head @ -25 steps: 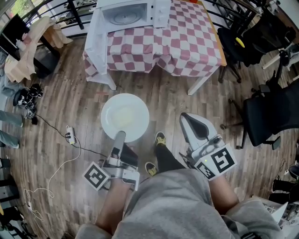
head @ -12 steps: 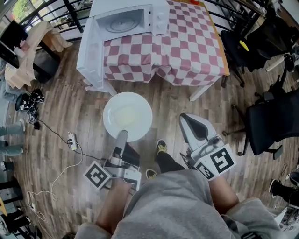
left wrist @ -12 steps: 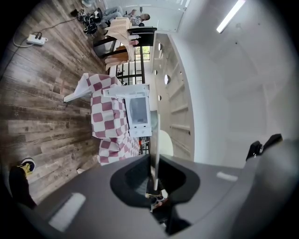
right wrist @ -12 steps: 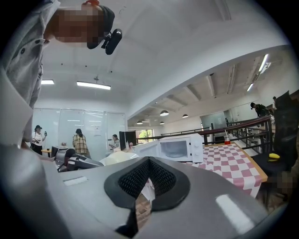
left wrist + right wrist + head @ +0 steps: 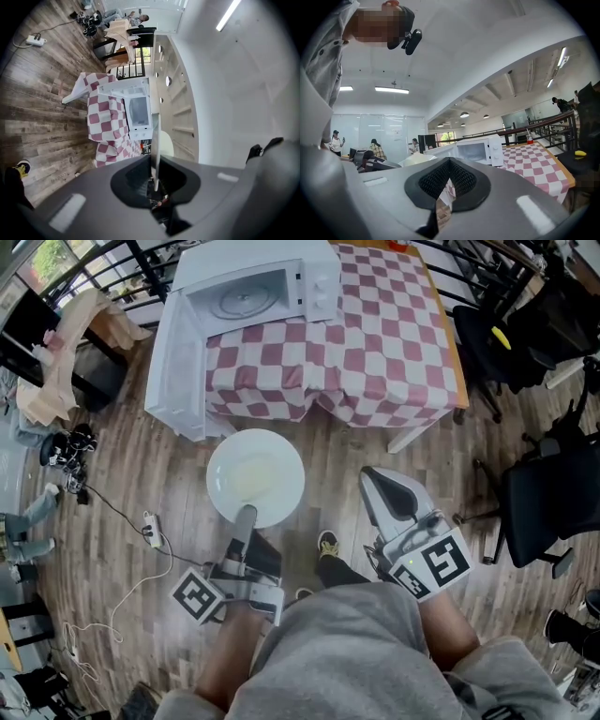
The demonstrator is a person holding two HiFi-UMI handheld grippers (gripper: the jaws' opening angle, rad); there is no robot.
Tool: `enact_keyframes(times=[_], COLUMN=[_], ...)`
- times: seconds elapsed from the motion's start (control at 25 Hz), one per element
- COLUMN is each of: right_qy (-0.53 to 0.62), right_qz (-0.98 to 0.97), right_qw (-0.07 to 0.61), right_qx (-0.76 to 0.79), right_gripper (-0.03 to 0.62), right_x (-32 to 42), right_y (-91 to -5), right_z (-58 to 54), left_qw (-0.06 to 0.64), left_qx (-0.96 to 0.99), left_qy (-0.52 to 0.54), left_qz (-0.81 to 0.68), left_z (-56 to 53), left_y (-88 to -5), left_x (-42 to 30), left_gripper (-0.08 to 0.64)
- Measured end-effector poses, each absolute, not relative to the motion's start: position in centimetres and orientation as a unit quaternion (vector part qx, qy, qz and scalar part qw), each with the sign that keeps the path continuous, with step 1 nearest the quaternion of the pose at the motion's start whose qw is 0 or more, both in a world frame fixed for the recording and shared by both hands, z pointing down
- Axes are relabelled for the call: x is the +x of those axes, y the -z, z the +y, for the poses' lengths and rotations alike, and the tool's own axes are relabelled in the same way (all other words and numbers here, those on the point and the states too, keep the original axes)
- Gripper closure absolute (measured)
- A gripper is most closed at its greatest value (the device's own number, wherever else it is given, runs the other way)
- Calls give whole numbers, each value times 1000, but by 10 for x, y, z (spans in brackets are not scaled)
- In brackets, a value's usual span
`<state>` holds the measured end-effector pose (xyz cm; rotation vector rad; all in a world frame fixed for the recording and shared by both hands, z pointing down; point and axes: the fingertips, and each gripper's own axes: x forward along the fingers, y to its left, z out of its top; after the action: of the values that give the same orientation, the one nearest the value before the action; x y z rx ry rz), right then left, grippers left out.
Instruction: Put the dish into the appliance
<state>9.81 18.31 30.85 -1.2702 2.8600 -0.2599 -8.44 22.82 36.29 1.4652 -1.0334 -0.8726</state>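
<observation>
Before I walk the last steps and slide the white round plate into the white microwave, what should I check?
1. Grip: left gripper shut on the rim of the white round plate: ok.
2. Access: door of the white microwave oven swung open: ok.
3. Cavity: only the glass turntable shows inside: ok.
4. Spare hand: right gripper empty, jaws together: ok.
5. Floor: white power strip lies left of the route: ok.
6. Plate fits the cavity: cannot tell.
</observation>
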Motion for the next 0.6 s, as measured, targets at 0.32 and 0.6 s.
enact_keyframes(times=[0.32, 0.6], right_qy=[87, 86], right_qz=[912, 911], right_qw=[2, 9], right_qx=[-401, -403], right_gripper=[594, 594], right_x=[111, 122], right_y=[-315, -314], right_z=[156, 142], left_qw=[545, 549], left_qx=[611, 609], left_qy=[370, 365], left_qz=[-440, -440], left_z=[204, 189], left_y=[-368, -372], left_x=[-72, -59], left_gripper=[525, 525])
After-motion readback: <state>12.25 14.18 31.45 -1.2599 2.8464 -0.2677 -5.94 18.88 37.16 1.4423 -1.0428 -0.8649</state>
